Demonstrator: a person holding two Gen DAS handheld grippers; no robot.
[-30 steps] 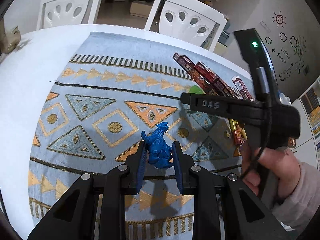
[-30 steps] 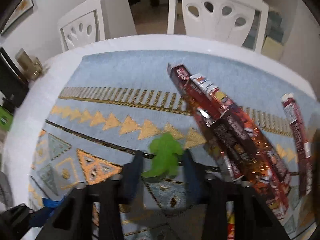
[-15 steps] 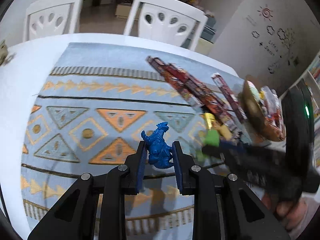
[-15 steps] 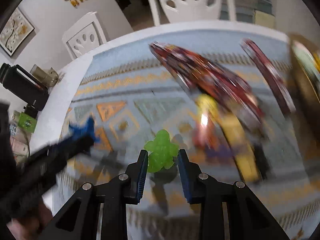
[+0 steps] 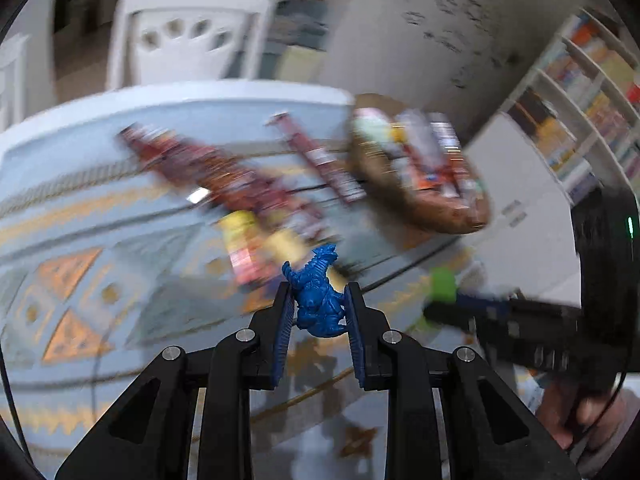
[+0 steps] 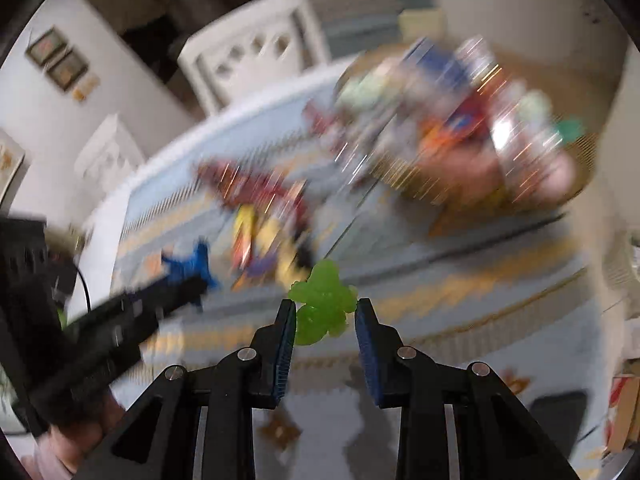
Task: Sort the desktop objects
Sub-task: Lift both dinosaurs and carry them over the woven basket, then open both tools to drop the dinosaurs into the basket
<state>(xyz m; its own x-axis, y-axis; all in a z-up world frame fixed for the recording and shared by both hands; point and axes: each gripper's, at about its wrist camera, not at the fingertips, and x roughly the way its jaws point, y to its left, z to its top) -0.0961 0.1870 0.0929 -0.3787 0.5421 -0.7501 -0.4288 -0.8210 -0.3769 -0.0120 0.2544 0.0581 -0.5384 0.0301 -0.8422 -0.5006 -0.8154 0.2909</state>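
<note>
Blue dinosaur figure (image 5: 318, 300) sits low centre in my left view, my left gripper (image 5: 319, 322) nearly closed with both blue pads pinching its flanks, carried above the patterned cloth (image 5: 68, 280). Over on the right view, the green dinosaur figure (image 6: 323, 304) is squeezed the same way in my right gripper (image 6: 326, 322), low centre, its head poking past the fingertips. Everything behind is smeared. Red snack boxes (image 5: 224, 176) streak across the middle of the left view, a yellow packet (image 5: 240, 236) below them, and I can't read a single label. The basket (image 5: 436, 212) at upper right is heaped with wrappers, print unreadable. Wall doodles (image 5: 444, 4) up top are just scribbles. My other gripper cuts in at the right edge, green toy (image 5: 442, 284) a blur.
</note>
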